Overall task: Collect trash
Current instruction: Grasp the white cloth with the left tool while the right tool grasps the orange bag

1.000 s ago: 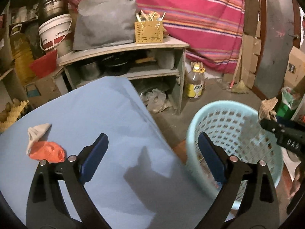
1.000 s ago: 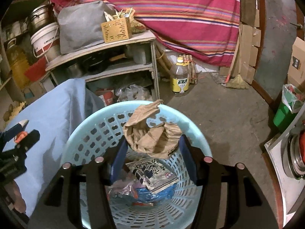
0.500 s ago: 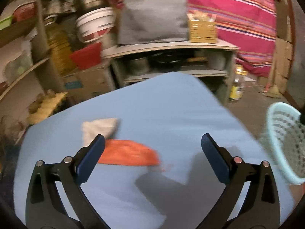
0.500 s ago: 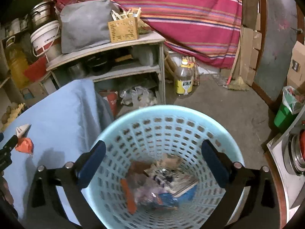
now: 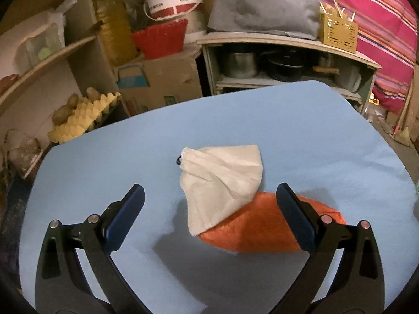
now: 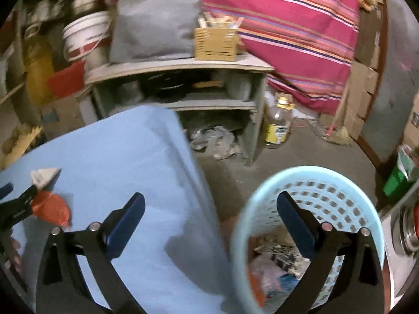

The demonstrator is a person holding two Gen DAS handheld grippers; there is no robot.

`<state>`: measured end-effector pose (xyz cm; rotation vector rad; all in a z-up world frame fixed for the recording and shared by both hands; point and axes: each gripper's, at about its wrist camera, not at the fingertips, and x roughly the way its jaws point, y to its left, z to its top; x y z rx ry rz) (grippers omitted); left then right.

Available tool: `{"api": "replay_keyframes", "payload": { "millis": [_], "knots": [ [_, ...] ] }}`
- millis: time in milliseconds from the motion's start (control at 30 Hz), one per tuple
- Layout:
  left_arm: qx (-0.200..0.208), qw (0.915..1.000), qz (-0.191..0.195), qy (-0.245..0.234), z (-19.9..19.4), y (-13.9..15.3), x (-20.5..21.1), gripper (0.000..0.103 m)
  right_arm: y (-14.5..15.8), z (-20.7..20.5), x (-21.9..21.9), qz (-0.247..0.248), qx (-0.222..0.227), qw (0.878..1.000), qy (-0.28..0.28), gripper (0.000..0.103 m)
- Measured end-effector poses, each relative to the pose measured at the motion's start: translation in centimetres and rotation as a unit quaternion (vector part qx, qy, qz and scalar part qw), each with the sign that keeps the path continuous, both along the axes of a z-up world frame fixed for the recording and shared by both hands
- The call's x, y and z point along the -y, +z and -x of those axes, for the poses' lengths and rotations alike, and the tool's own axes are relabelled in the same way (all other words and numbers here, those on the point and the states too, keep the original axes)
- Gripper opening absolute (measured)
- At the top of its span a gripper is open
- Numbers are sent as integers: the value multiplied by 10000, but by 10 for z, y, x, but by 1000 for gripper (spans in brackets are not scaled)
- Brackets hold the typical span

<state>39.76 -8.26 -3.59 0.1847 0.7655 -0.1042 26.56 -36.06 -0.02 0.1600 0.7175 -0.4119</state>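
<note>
A crumpled white cloth bag (image 5: 222, 180) lies partly on an orange wrapper (image 5: 264, 225) on the blue table (image 5: 104, 162). My left gripper (image 5: 209, 218) is open and empty, its jaws on either side of the two pieces, just above them. My right gripper (image 6: 209, 222) is open and empty, above the table's right edge and the light blue basket (image 6: 309, 183), which holds several pieces of trash (image 6: 277, 267). The right wrist view also shows the white bag (image 6: 43, 175), the orange wrapper (image 6: 52, 209) and the left gripper's fingertips (image 6: 23, 198) at far left.
A grey shelf unit (image 6: 183, 65) with pots stands behind the table. A bottle (image 6: 279, 123) and plastic scraps (image 6: 214, 141) lie on the floor. A cardboard box (image 5: 159, 83), egg tray (image 5: 83, 115) and red bowl (image 5: 159, 39) crowd the left. A green bin (image 6: 398, 178) is at the right.
My left gripper swung left from the basket to over the white bag and orange wrapper. My right gripper dropped the brown paper into the basket, opened and moved left toward the table.
</note>
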Motion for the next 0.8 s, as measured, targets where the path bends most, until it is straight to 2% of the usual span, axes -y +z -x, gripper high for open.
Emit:
{"api": "replay_keyframes", "payload": {
  "millis": [100, 200, 267, 400, 467, 633, 800],
  "knots": [
    [-124, 9997, 66, -187, -7, -7, 2, 91, -3, -9, -17, 57, -155, 9994, 297, 98],
    [-226, 9992, 106, -327, -11, -12, 4, 75, -5, -18, -36, 218, -221, 9984, 464, 98],
    [-296, 9985, 188, -414, -13, -15, 4, 57, -6, -21, -44, 212, -242, 9978, 572, 98],
    [-269, 9979, 263, -522, -14, -14, 2, 42, -8, -25, -59, 139, -207, 9969, 749, 98],
    [-218, 9975, 235, -624, -10, -11, 1, 30, -10, -29, -65, 170, -251, 9963, 802, 98],
    [35, 9982, -36, -592, 6, 0, -11, 21, -17, -38, -82, 79, -327, 9954, 895, 98],
    [83, 9995, 78, -295, 25, 18, -41, 20, -22, -48, -108, -209, -292, 9932, 1108, 98]
  ]
}}
